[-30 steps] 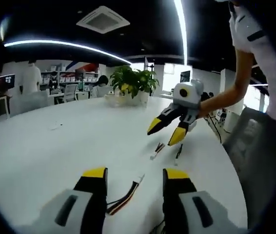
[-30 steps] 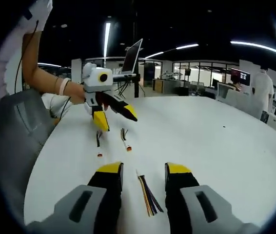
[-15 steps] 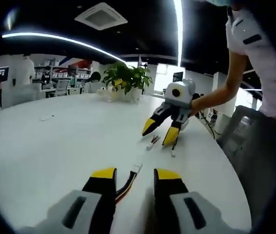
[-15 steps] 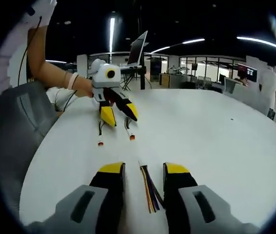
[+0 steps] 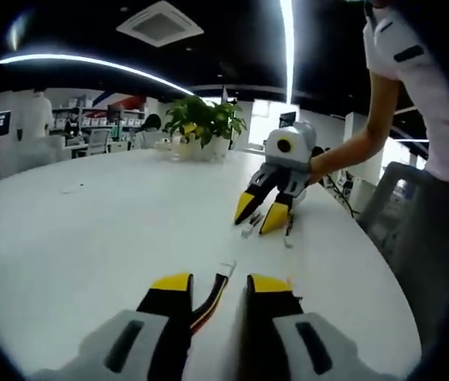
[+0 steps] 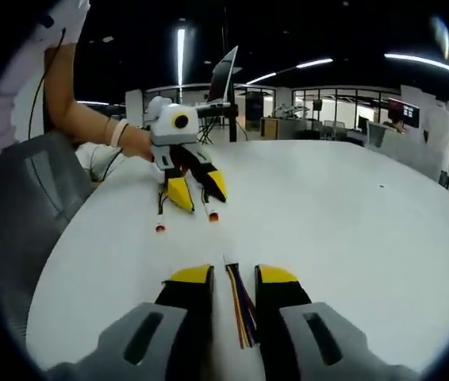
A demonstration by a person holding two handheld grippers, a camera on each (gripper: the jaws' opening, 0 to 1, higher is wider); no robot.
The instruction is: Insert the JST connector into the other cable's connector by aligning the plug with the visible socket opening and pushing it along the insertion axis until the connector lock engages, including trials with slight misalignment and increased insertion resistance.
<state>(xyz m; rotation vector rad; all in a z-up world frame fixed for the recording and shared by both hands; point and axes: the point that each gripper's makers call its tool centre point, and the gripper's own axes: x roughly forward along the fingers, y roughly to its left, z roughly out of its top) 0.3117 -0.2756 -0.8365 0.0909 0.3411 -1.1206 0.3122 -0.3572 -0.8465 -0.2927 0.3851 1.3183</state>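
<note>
Big white round table (image 5: 90,230) takes most of both views. A person (image 5: 415,71) in a white top stands at its edge, bare forearms reaching in. A grey chair (image 6: 18,206) is at 9 o'clock in the right gripper view. A leafy plant (image 5: 202,127) sits at the far edge of the table, 12 o'clock in the left gripper view. A dark screen on a stand (image 6: 223,75) is beyond the table at 12 o'clock in the right gripper view.

Left gripper (image 5: 220,282): the jaws are low over the table with a narrow gap. A cable (image 5: 209,302) of red, yellow and dark wires lies in that gap, running toward 12 o'clock. Its white connector (image 5: 226,268) sits just past the yellow tips. The jaws flank the cable and are not seen to squeeze it. From the other side, its tips show slightly spread and pointing down.

Right gripper (image 6: 233,275): the jaws are also close but parted. A wire bundle (image 6: 240,305) lies between them on the table with daylight on both sides. The bundle's end is at 12 o'clock, just beyond the tips. No pinch is seen.

The two grippers face each other, well apart.

Two short leads (image 6: 159,228) with orange ends lie on the table below the left gripper's tips, at 11 o'clock in the right gripper view. Whether its tips touch them cannot be told. In the left gripper view, small cable pieces (image 5: 250,230) lie under the right gripper's tips at 1 o'clock.
</note>
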